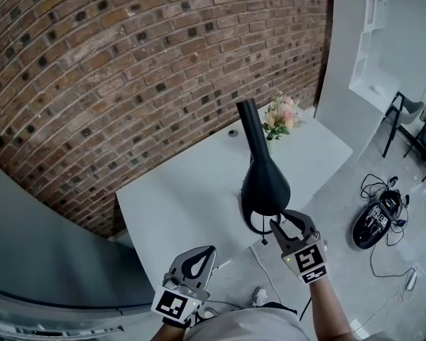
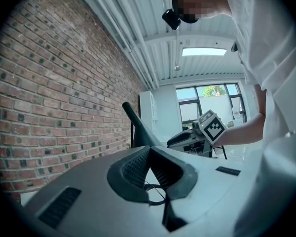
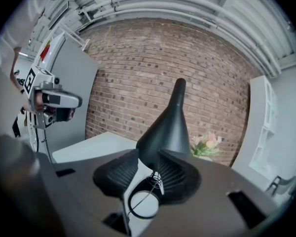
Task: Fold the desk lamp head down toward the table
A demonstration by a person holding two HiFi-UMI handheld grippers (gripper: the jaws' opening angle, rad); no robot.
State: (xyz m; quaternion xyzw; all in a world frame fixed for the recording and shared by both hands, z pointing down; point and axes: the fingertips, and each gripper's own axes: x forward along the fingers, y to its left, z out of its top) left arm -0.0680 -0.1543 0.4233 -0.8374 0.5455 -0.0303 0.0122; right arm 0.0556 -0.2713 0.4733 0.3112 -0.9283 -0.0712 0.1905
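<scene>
Brick wall point(image 1: 128, 69) at left, behind white table point(image 1: 184, 197). Left tool point(image 1: 209, 251) low at table's near edge, jaws together, nothing between them, well apart from lamp. Black lamp head point(image 1: 264, 183) raised over table's near right part, narrow neck slanting up toward wall, wide end nearest camera. Right tool point(image 1: 287, 219) at head's lower rim, jaws spread and clamped on that rim. Flowers point(image 1: 282, 116) behind lamp, near table's far right corner. Black device point(image 1: 375, 220) with cables on floor at right.
</scene>
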